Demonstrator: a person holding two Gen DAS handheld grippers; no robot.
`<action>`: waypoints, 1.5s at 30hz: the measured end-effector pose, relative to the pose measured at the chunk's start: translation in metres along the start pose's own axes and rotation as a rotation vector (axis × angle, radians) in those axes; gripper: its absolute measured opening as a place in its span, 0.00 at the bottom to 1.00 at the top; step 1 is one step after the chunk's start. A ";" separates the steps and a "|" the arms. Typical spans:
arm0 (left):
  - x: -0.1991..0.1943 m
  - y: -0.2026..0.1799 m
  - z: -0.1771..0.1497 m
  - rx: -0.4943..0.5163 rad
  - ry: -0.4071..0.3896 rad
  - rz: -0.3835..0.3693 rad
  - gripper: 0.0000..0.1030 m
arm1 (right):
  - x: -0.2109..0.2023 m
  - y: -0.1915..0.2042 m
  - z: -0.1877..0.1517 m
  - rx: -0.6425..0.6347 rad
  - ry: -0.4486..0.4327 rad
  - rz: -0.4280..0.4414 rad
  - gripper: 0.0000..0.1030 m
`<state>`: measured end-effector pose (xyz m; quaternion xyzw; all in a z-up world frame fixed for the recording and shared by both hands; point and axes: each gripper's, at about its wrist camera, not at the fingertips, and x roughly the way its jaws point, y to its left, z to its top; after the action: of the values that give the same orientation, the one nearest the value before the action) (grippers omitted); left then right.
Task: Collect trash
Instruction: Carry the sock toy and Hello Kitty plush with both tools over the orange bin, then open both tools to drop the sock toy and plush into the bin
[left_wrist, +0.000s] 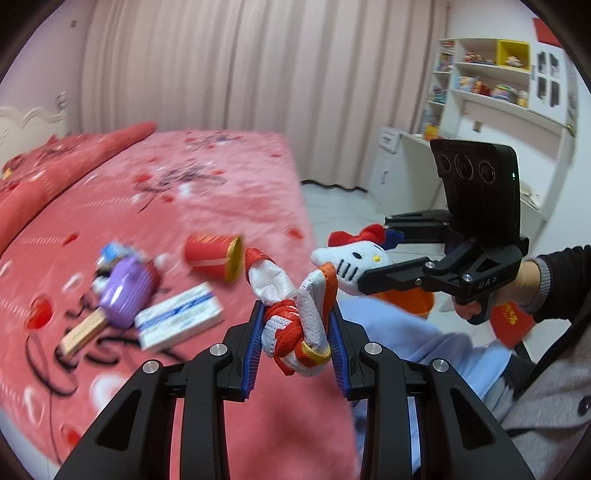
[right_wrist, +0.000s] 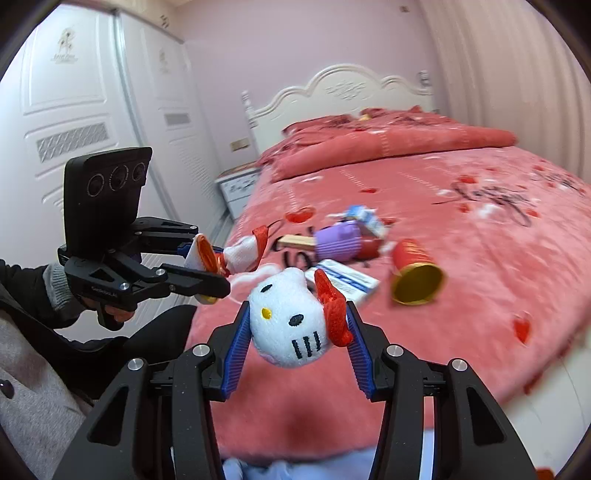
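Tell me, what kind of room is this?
Most likely a bedroom, maybe a child's. There's a big bed with a pink blanket and white headboard, a tall white wardrobe, and shelves holding toys and books.

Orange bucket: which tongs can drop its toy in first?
Probably right. The right tongs, shut on the kitty plush, hang above the orange bucket; the left tongs, gripping a red-white cloth toy, are beside the bed.

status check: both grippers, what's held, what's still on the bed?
Left hand-held gripper shut on white-and-red knotted cloth toy. Right hand-held gripper shut on white plush cat head. Red-gold cylinder, purple popsicle toy, white-blue box on bed.
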<state>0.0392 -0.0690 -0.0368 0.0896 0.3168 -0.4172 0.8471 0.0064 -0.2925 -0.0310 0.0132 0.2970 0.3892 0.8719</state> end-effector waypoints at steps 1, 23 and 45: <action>0.008 -0.007 0.007 0.016 -0.004 -0.015 0.33 | -0.016 -0.006 -0.004 0.019 -0.015 -0.021 0.47; 0.182 -0.166 0.106 0.247 0.022 -0.425 0.33 | -0.244 -0.130 -0.136 0.354 -0.186 -0.495 0.47; 0.327 -0.232 0.096 0.229 0.216 -0.451 0.59 | -0.249 -0.239 -0.261 0.665 -0.187 -0.636 0.59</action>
<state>0.0544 -0.4690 -0.1358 0.1558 0.3679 -0.6163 0.6786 -0.1006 -0.6846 -0.1802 0.2354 0.3150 -0.0163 0.9193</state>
